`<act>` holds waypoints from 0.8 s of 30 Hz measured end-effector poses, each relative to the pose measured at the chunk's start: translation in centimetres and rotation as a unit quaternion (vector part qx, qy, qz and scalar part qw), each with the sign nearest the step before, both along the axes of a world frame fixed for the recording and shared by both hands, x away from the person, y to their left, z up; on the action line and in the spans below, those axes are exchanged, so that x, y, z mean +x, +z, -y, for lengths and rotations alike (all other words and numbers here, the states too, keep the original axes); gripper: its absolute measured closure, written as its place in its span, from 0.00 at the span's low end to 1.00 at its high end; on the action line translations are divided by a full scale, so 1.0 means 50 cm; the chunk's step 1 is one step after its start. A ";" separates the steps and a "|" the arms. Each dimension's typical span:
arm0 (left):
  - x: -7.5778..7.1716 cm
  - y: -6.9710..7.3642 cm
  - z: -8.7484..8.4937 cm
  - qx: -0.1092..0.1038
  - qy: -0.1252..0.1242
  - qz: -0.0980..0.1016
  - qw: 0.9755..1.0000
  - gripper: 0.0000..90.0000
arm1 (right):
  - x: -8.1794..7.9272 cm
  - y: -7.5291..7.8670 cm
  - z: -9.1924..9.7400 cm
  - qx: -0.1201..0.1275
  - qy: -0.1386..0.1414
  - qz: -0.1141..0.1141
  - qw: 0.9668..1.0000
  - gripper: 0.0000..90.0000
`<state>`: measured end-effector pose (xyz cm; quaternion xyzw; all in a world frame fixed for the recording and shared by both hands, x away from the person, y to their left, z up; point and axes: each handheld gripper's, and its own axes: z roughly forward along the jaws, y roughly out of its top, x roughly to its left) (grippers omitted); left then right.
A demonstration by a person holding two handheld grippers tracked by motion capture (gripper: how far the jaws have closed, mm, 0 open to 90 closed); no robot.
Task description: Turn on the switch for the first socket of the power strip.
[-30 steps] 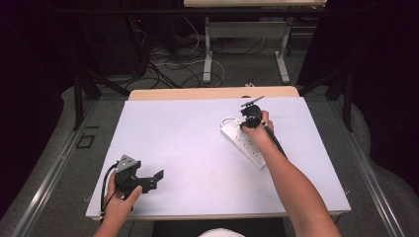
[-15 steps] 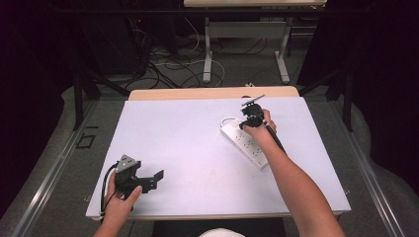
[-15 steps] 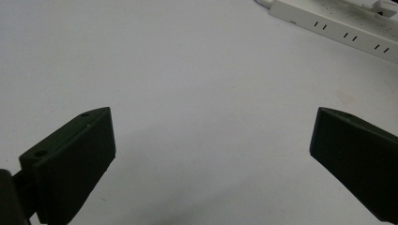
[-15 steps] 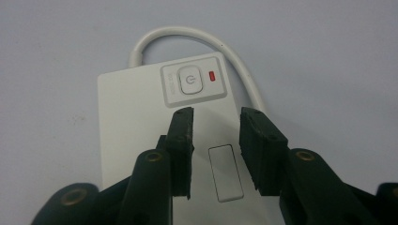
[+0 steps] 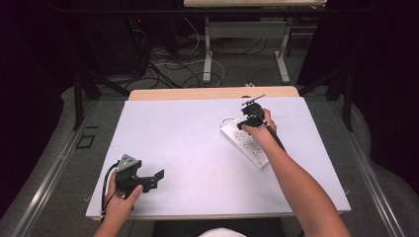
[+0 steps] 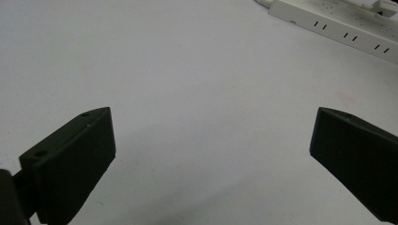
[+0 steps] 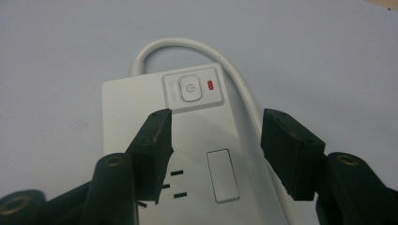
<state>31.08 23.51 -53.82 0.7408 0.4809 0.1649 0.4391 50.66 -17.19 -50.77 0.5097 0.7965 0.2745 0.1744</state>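
- Power strip: white glossy plastic, long and flat, rounded cable looping off its far end; lies slantwise on the desk, right of middle.
- Square switch beside a lit red lamp.
- Right tongs over that end, just been opening, gripping nothing.
- Left tongs spread wide, empty.
- Desk matte white; dark room behind.

A dark room: grey floor, tangled cables, white table.

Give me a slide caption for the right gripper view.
Open right hand-held gripper poised over a white power strip, near its power button.
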 end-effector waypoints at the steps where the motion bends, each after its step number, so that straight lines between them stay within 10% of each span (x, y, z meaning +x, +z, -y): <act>1: 0.000 0.000 -0.001 0.000 0.001 0.000 1.000 0.00 | -0.001 0.000 -0.002 0.002 -0.004 0.003 1.000 0.45; 24: 0.001 -0.002 0.002 -0.005 0.008 0.006 1.000 0.00 | -0.041 0.034 -0.009 0.004 0.040 0.030 0.999 0.30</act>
